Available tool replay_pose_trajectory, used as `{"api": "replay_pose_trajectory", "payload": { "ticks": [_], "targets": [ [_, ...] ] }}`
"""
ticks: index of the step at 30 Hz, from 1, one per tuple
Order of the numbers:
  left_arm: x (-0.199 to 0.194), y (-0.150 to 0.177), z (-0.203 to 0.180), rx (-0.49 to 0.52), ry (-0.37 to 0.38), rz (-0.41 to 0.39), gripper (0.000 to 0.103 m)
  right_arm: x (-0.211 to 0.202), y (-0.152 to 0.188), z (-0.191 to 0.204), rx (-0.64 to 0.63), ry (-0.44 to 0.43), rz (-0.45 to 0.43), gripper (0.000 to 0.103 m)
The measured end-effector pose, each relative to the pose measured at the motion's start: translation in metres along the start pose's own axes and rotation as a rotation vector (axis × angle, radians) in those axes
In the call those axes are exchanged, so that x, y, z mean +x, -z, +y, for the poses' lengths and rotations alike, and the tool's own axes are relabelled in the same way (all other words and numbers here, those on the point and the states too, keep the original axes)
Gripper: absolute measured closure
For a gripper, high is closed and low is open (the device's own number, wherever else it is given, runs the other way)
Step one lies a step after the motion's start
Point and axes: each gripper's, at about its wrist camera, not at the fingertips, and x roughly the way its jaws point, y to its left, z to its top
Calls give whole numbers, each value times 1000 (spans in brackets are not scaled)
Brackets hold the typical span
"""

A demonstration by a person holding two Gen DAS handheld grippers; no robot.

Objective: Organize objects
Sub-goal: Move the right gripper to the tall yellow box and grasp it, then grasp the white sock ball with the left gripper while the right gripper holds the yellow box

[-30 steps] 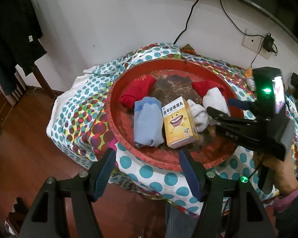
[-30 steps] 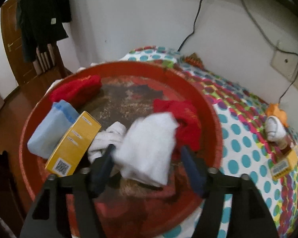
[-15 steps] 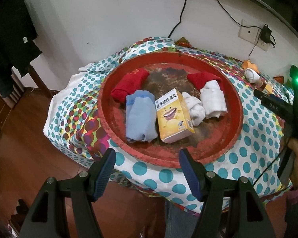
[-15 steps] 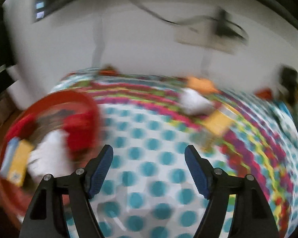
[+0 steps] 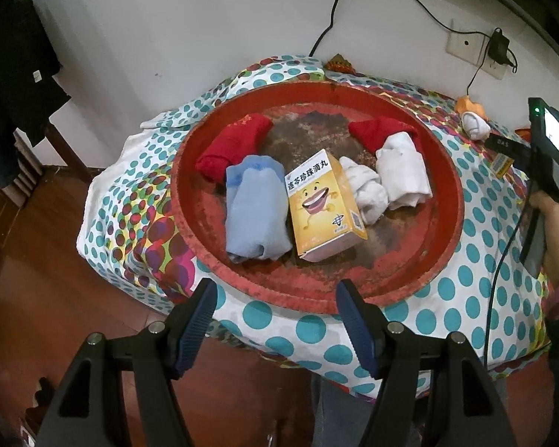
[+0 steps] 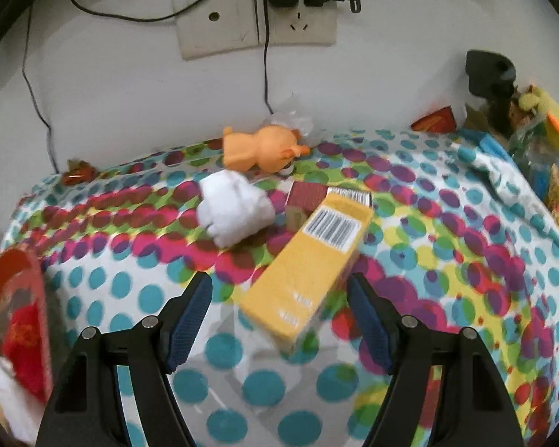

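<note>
Fingers of the right gripper (image 6: 279, 316) spread empty over the yellow box (image 6: 309, 264); its diagonal lie risks a corner-only, slipping pinch.

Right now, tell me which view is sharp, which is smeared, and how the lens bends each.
Left wrist view: crisp; red tray bulges, dark corners. Right wrist view: slight motion smear on yellow box and tablecloth; wall socket curved, dark corners too.

I can read 连苓珍珠滴丸 across the top of the yellow box (image 5: 322, 206) lying in the red tray (image 5: 443, 223). On the tabletop, the other yellow box (image 6: 309, 264) shows only a barcode, its digits too small to read
</note>
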Motion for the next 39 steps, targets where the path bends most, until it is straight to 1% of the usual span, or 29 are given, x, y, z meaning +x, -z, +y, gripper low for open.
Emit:
{"api": "replay_pose_trajectory", "payload": {
  "ticks": [2,3,4,6,7,8,11,13,14,16,17,19,21,24,25,27,29,31,32,34,35,36,39],
  "targets": [
    [3,0,-2,3,5,4,35,9,-4,-1,-14,4,10,33],
    [6,0,-3,9,3,10,35,13,-4,-3,-14,2,22,42],
    [8,0,-6,20,-1,17,35,16,-4,-5,-11,-9,35,57],
    [11,-1,-10,34,-7,19,35,21,-2,-13,-6,-28,58,65],
    [12,-1,-12,38,-6,21,35,22,-2,-17,-5,-39,60,72],
    [13,-3,-16,43,-4,19,35,20,-1,-22,-20,-41,49,75],
    [13,-12,-31,61,10,10,35,18,0,-36,-51,-75,55,75],
    [11,-18,-44,77,26,-10,35,13,0,-48,-67,-89,40,75],
    [10,-23,-55,92,47,-19,35,9,0,-57,-87,-100,27,75],
    [9,-30,-72,111,84,-29,35,3,0,-71,-128,-89,3,75],
    [10,-35,-84,123,103,-30,35,-1,1,-79,-147,-92,-11,75],
    [14,-43,-104,149,118,-27,35,-6,4,-99,-190,-80,-29,75],
    [18,-51,-128,180,126,-31,35,-8,6,-116,-214,-93,-37,75],
    [28,-63,-162,214,144,-24,35,-11,11,-136,-253,-73,-47,75],
    [31,-67,-174,225,161,-30,35,-12,12,-143,-264,-71,-52,75],
    [39,-80,-201,251,159,-40,35,-14,11,-155,-236,-105,-49,75],
    [45,-93,-223,267,188,-78,35,-14,10,-160,-238,-102,-61,75],
    [52,-106,-241,280,177,-93,35,-13,10,-163,-238,-114,-57,75],
    [58,-116,-253,280,208,-111,35,-12,9,-164,-231,-120,-56,75],
    [66,-130,-265,260,223,-112,35,-10,9,-165,-224,-122,-48,75],
    [74,-142,-273,234,263,-98,35,-7,9,-165,-226,-130,-33,75],
    [81,-150,-278,219,288,-89,35,-5,9,-164,-226,-127,-24,75],
    [99,-170,-299,203,295,-98,35,-2,10,-161,-234,-130,-5,75]
  ]
}}
